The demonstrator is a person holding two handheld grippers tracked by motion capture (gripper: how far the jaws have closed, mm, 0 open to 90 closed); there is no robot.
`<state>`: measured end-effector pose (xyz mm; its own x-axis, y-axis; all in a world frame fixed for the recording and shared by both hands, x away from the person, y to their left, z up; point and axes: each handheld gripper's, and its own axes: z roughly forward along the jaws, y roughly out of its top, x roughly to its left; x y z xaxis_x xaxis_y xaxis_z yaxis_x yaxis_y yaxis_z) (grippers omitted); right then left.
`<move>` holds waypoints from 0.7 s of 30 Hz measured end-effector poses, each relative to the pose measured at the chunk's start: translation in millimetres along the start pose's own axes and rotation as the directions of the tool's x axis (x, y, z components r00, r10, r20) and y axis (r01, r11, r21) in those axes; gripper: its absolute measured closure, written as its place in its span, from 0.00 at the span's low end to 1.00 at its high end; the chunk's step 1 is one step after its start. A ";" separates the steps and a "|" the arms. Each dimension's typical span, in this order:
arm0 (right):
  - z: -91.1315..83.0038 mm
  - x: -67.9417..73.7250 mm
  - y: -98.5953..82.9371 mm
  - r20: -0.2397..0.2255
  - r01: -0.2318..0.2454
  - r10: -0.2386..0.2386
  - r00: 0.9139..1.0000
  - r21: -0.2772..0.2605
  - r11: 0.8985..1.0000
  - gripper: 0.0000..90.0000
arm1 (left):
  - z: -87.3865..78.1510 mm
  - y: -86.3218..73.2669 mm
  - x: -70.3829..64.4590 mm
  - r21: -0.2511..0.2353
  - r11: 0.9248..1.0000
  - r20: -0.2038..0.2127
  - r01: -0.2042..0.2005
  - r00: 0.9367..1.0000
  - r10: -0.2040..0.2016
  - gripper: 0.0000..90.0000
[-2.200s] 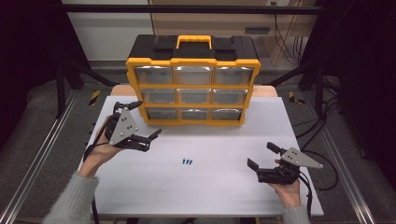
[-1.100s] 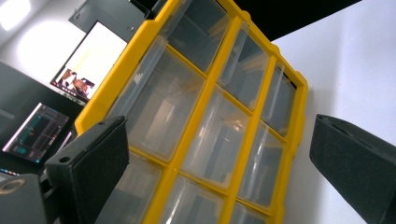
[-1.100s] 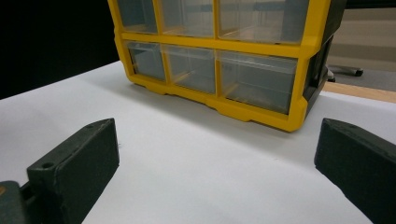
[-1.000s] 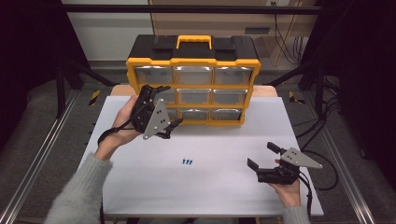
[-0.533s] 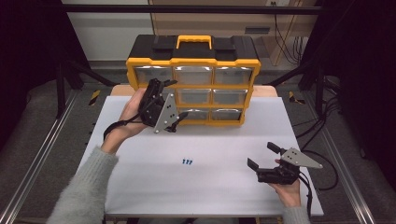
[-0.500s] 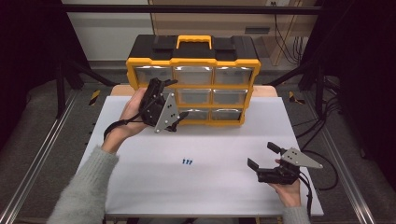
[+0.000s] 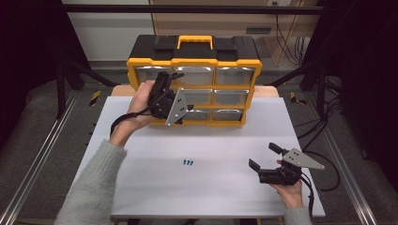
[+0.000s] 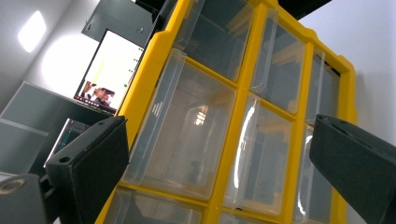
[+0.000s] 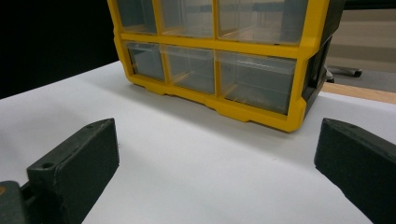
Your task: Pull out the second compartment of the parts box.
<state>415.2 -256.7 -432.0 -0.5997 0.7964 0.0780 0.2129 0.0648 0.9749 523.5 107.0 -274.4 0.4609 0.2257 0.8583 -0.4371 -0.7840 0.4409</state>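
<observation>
A yellow and black organizer (image 7: 195, 61) with clear drawers stands at the back of the white table (image 7: 141, 187). My left gripper (image 7: 182, 92) is held up in front of its left drawers, open, with nothing between the jaws. In the left gripper view the clear drawers (image 8: 182, 126) lie tilted between the wide-apart jaws of the left gripper (image 8: 215, 140). My right gripper (image 7: 264, 156) rests low at the front right, open and empty. The right gripper view looks past the right gripper (image 9: 217, 140) at the organizer's bottom row of drawers (image 9: 252, 79). Three small blue screws (image 7: 187, 162) lie mid-table.
Black frame posts stand on both sides of the table and cables (image 7: 328, 154) trail off its right edge. Behind the organizer, the left gripper view catches a lit monitor (image 8: 109, 70).
My left gripper has risen from the table's left side and moved right and back, up to the organizer's left drawers. The right gripper has stayed where it was.
</observation>
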 end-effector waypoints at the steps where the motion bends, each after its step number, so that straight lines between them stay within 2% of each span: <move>1: 0.0 0.0 0.0 0.000 0.000 0.000 1.000 0.000 1.000 0.01 | 1.6 0.2 0.7 0.001 1.000 0.001 -0.003 1.000 0.003 0.05; 14: 1.1 0.4 -0.6 -0.005 -0.003 0.003 1.000 -0.006 1.000 0.01 | 19.7 3.6 8.1 0.009 0.998 -0.032 -0.064 0.997 0.064 0.06; 17: -0.2 -0.2 -0.1 -0.001 -0.004 0.004 1.000 0.000 1.000 0.01 | 25.4 4.8 8.2 0.006 0.998 -0.029 -0.064 0.998 0.064 0.07; 21: -0.8 -1.0 0.1 -0.003 0.002 -0.002 1.000 -0.006 1.000 0.01 | 33.3 5.8 6.1 0.012 0.996 -0.029 -0.088 0.996 0.088 0.07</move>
<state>415.1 -257.9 -431.8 -0.6023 0.7946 0.0766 0.2071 0.0629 0.9763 549.4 84.6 -275.4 0.3976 0.1724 0.9012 -0.4670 -0.8074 0.3605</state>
